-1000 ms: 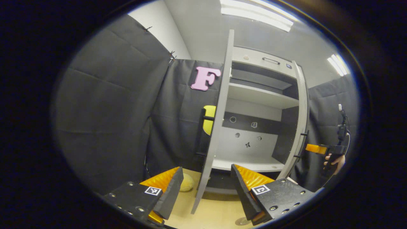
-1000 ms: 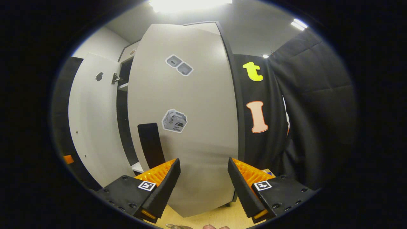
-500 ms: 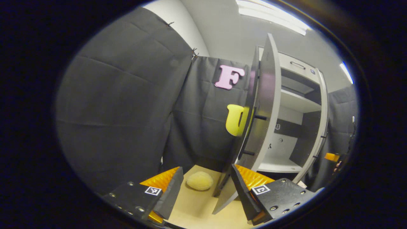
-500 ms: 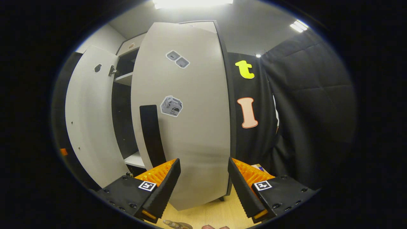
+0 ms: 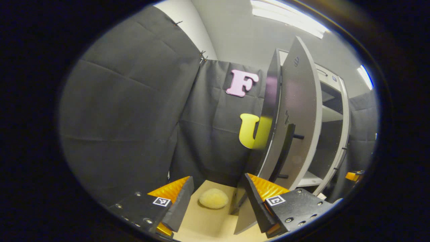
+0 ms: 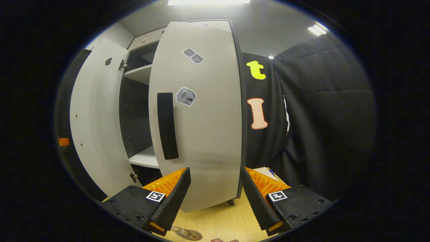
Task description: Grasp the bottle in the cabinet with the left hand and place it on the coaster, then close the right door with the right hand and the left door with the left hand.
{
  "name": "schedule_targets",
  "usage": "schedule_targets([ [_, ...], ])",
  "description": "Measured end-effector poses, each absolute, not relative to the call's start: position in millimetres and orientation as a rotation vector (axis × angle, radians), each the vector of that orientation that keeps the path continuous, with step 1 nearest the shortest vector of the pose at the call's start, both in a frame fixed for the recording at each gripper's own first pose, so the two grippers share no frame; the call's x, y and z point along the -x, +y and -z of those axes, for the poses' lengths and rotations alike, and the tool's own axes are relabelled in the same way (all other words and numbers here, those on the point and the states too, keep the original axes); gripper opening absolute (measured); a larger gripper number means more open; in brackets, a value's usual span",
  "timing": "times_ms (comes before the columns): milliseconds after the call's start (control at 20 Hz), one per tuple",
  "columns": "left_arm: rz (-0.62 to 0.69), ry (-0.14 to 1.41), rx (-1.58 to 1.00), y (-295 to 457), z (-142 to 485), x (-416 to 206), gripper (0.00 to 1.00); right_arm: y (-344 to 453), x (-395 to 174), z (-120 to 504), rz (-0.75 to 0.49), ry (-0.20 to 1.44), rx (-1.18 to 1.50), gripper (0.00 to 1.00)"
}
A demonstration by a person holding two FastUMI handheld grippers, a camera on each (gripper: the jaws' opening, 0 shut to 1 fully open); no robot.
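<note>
I am looking at the cabinet (image 6: 144, 37) standing on the pale wooden table (image 6: 218, 222), with both doors part open. In the right gripper view the right door (image 6: 201, 117) is filling the middle, its dark vertical handle (image 6: 167, 126) on its left side, and the left door (image 6: 94, 121) is swinging out at far left. These panels are looking stiff, flat and smooth — I judge they will swing lightly on their hinges, and a push on the bare face near the handle edge should serve better than a pinch. The right gripper (image 6: 215, 191) is hovering just before the right door, fingers spread, holding nothing. In the left gripper view the left gripper (image 5: 218, 198) is sitting beside the left door's near edge, fingers spread and empty too. The bottle (image 6: 184, 232) — I take the clear shape at the near table edge for it, likely light and slippery — is lying outside the cabinet; I cannot make out the coaster.
</note>
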State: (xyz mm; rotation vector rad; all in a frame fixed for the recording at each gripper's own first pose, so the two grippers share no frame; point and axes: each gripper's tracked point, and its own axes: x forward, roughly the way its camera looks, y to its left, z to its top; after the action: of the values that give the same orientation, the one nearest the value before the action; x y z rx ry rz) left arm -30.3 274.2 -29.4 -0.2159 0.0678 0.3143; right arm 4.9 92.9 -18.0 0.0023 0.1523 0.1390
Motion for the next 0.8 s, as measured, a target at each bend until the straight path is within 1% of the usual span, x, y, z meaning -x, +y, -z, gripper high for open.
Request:
schedule_targets([
  [50,-0.305,0.06,0.205,279,25,24,0.87,93,-3,21,-0.131,0.158,-0.003,0.95],
  [100,-0.292,0.042,0.202,283,16,14,0.86,92,-1,24,-0.122,0.16,-0.005,0.92],
  [200,-0.246,0.015,0.214,281,6,-7,0.86,94,2,26,-0.114,0.165,-0.006,0.92],
  [250,-0.22,0.014,0.215,282,3,-16,0.94,94,5,26,-0.11,0.166,-0.003,0.92],
  [300,-0.204,0.014,0.208,282,1,-24,0.94,93,7,25,-0.102,0.16,0.001,0.95],
  [350,-0.192,0.011,0.196,284,-2,-31,0.94,91,9,22,-0.093,0.151,0.007,0.92],
  [400,-0.176,0.007,0.184,283,-7,-39,0.94,90,10,21,-0.081,0.143,0.014,0.95],
  [450,-0.155,0.007,0.177,279,-9,-46,0.94,87,13,20,-0.067,0.138,0.019,0.92],
  [650,-0.077,0.01,0.166,273,-15,-82,0.94,74,20,23,-0.01,0.138,0.012,0.92],
  [700,-0.059,0.014,0.159,267,-16,-89,0.94,71,22,25,0.004,0.145,0.011,0.95],
  [750,-0.041,0.016,0.148,261,-17,-93,0.87,67,23,27,0.017,0.153,0.01,0.95],
  [800,-0.029,0.023,0.136,254,-17,-96,0.87,64,24,28,0.028,0.158,0.007,0.95],
])
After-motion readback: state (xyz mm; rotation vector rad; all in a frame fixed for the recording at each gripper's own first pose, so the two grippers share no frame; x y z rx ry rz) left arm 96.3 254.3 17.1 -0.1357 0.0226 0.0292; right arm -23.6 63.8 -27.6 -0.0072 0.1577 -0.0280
